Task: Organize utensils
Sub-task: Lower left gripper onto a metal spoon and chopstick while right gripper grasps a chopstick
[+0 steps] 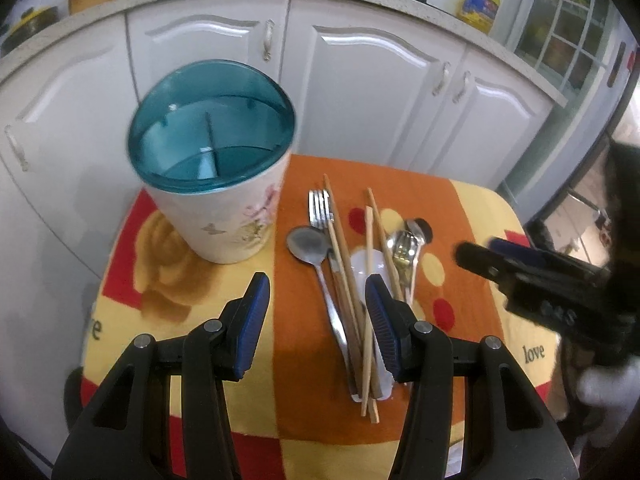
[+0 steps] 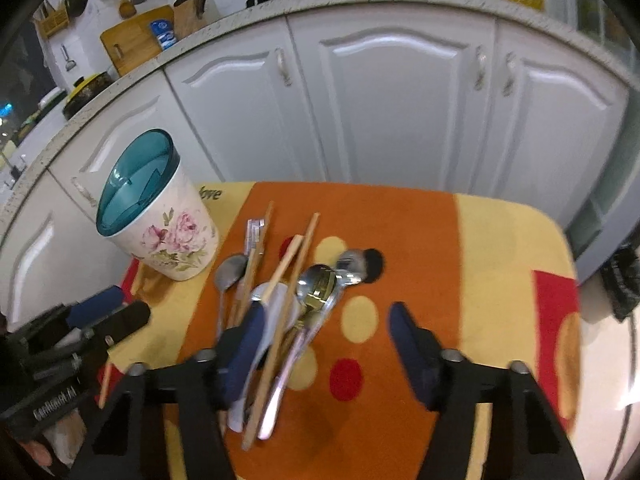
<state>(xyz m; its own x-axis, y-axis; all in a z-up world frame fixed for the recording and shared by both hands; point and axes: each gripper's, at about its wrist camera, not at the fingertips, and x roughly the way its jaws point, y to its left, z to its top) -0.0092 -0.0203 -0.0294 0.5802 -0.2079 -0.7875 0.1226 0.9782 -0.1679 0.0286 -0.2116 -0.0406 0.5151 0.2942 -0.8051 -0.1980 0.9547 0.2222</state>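
From the left wrist, the left gripper [image 1: 318, 300] hangs over the desk [image 1: 472, 208] with its fingers [image 1: 252, 316] spread apart and nothing clamped. The utensils [image 1: 352, 280], a heap of spoons, a fork and chopsticks, lie just ahead of the right-hand finger and partly under it. The holder [image 1: 216, 184], a flowered cup with a teal divided top, stands upright beyond the left-hand finger. Off to the right the right gripper [image 1: 480, 252] reaches in, held by a hand [image 1: 608, 388].

From the right wrist, the right gripper [image 2: 326, 320] has its fingers [image 2: 408, 344] parted and grasps nothing; no utensil lies between them. The utensils [image 2: 296, 312] lie ahead of and beneath its left-hand finger. The holder [image 2: 160, 224] stands well off to the left, beyond the pile. The left gripper [image 2: 116, 308] shows at the left edge.
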